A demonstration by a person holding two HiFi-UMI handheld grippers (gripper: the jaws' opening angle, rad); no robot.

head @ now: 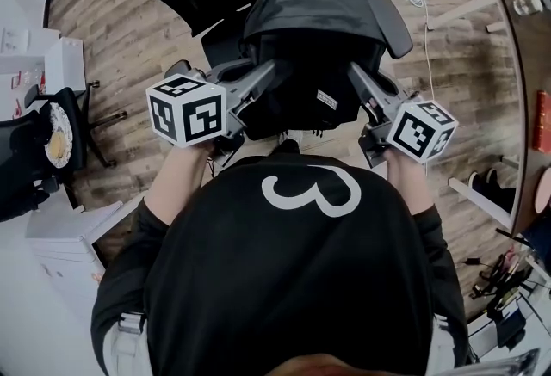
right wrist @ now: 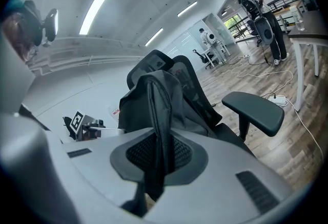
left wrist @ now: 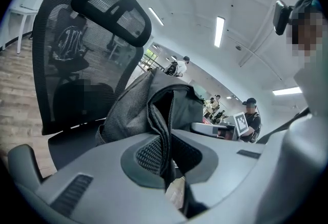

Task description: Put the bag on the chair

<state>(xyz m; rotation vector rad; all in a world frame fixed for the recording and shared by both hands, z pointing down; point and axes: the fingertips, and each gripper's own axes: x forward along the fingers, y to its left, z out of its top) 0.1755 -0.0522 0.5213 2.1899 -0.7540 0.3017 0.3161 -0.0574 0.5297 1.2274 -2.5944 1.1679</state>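
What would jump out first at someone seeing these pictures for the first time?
A black bag fills the middle of the head view. The left hand-held gripper and the right hand-held gripper each pinch a fold of its fabric. Right behind it stands a black office chair with a mesh back, on a wooden floor.

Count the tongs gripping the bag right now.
2. Left tongs are shut on the left side of the bag. Right tongs are shut on its right side. Neither is hidden.

Matt black cloth bag (head: 303, 26), black mesh chair back (left wrist: 77, 59), wood-grain plank floor (head: 129, 30)
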